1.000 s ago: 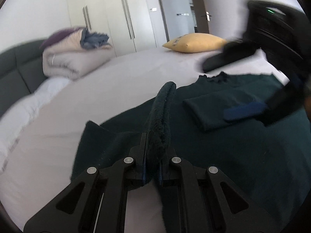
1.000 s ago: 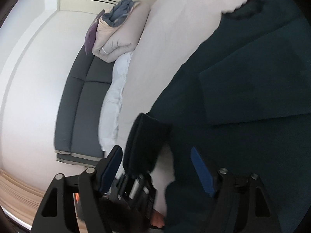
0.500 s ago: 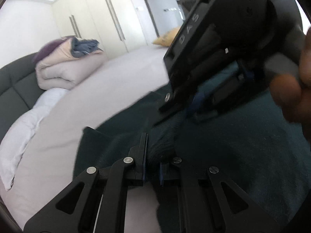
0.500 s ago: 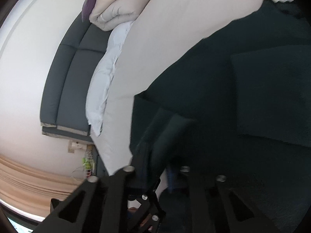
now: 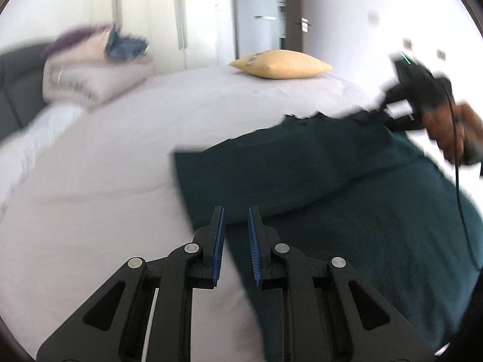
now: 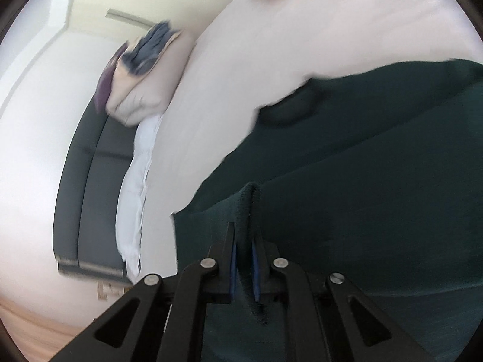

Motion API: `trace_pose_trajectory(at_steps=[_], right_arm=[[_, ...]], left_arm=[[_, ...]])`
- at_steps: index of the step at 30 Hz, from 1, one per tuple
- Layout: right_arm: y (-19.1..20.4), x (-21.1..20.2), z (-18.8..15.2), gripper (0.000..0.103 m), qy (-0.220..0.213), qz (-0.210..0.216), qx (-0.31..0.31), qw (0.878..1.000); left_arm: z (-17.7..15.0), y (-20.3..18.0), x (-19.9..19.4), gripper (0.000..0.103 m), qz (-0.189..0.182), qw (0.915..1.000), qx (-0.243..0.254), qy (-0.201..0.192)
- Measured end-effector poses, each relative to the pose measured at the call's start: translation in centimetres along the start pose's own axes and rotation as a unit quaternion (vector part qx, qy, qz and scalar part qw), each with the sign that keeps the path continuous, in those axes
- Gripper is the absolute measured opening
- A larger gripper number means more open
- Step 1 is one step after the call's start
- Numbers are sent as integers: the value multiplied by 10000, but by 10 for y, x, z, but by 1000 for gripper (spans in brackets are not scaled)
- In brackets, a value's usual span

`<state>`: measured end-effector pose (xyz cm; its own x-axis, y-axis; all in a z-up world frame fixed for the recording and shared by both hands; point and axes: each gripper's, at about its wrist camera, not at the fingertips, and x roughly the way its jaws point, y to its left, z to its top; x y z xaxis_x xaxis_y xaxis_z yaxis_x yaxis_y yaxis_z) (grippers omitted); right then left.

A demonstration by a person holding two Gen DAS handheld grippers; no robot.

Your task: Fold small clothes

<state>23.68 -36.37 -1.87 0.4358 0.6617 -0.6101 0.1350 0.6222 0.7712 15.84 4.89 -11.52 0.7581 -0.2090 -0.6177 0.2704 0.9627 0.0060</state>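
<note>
Dark green garment (image 6: 377, 181) edge pinched between right gripper (image 6: 244, 235) fingers; left gripper (image 5: 236, 220) fingers just parting, empty, bare bedsheet (image 5: 114, 163) leftward.

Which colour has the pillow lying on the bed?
Yellow: the pillow shows best in the left wrist view.

One dark green garment (image 5: 347, 211) and one yellow pillow (image 5: 280, 65) are seen on one bed (image 5: 120, 157). One stack of folded bedding (image 5: 90, 72) is counted at upper left. Two grippers are counted, the left gripper (image 5: 235, 220) and the right gripper (image 6: 243, 241).

Fuzzy dark-green knit garment (image 5: 347, 181) on a smooth matt bedsheet (image 5: 105, 181)
</note>
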Motion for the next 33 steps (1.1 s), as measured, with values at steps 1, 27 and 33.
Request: trace_pose_trajectory(at_steps=[1,27,33], right_arm=[[-13,-9,4,10,-102,-57,96,9999],[-77,-31,31,16,-379,-1216,71,9918],[-74,-37,27,38,-422,-1121,87,9928]], left_arm=[[2,16,3,15,-52,9995,-289,99],[68,-8,158,15,34,9899,-170,1408],[55,-9,161,16,85,9914,-34,1309]])
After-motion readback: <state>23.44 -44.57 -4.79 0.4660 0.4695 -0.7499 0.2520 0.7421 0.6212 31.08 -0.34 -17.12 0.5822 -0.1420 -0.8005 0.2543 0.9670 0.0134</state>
